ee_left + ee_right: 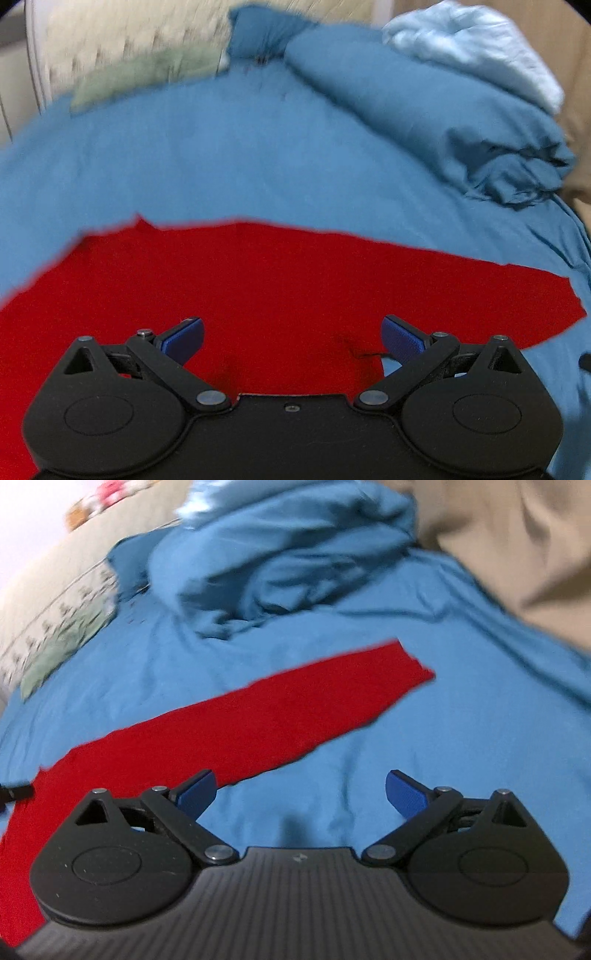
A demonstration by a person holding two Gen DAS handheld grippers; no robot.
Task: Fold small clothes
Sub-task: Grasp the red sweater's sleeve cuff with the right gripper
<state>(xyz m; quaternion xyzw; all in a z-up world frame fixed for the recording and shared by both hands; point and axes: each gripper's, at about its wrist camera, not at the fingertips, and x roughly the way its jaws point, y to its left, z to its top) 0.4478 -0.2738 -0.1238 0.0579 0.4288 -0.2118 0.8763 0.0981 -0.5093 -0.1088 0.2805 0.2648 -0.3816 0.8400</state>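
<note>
Hovering low over the bed (221,155), the left gripper (291,341) has its blue-padded fingers (184,338) spread wide, nothing between them, and the red garment (258,280) fills the ground right beneath. That garment lies flat on the blue sheet toward the near edge of the bed; its near part is hidden behind the black gripper body, and its left side runs out of the picture. A small dark thread or tear shows near the right finger, too small to make out.

Over on the right wrist view, the right gripper (299,794) is just as wide, fingers (406,794) apart and empty, poised above bare blue sheet (461,738) just beside the garment. From here the red garment (258,716) reads as a long strip running diagonally from the lower left toward the middle of the bed, its lower end cut off by the frame and the gripper housing. A dark object pokes in at the left edge, too cropped to identify.

Bunched at the far side of the bed is a blue duvet (424,110), with a pale blue cloth (472,48) on top. A green cloth (147,74) lies at the far left corner, smeared by motion blur. Beige fabric (517,554) fills the upper right, its nature unclear.
</note>
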